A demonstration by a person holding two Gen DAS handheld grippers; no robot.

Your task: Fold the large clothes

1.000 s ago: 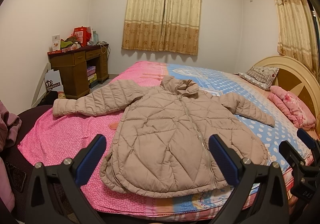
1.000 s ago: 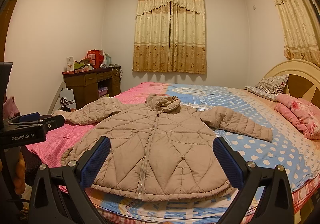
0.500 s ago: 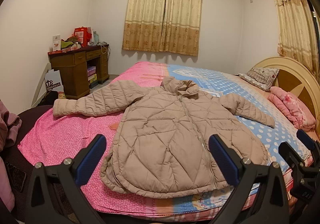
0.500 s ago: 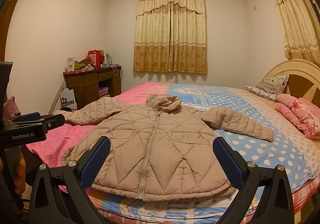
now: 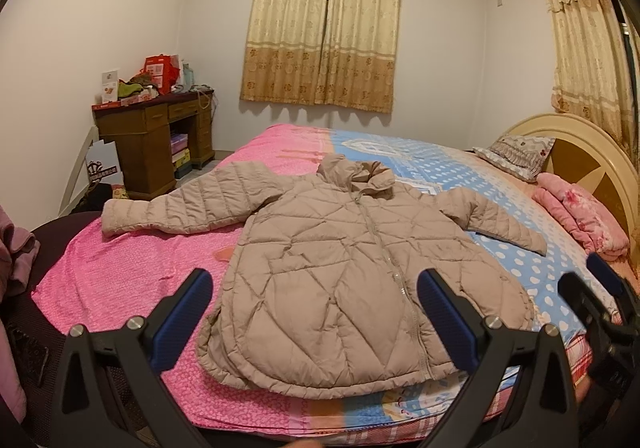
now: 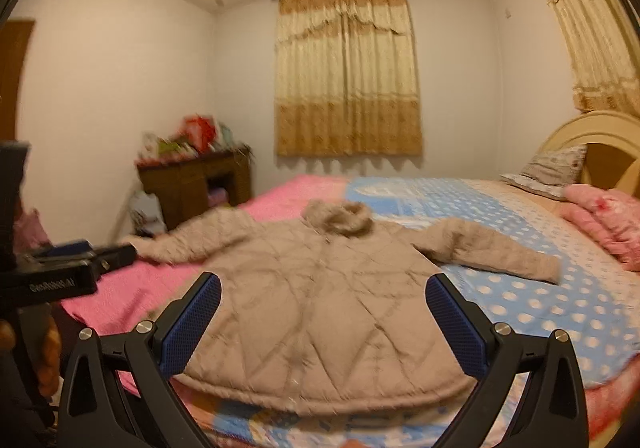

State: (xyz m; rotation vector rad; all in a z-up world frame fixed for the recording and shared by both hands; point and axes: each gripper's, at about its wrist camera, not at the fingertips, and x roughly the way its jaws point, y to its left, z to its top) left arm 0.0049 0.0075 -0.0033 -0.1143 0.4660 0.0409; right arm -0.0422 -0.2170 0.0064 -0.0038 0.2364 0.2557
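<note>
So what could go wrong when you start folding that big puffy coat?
The jacket is thick and puffy, so a folded sleeve may spring back open. Its hem lies close to the edge of the bed, so a tug toward us could slide it off. Both the left gripper and right gripper are open and hold nothing; slick quilted fabric might slip from a shallow pinch.

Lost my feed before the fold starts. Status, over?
Left gripper and right gripper open, empty, short of the bed. Beige puffer jacket flat, zipped, sleeves spread, unfolded. Nothing on it.
</note>
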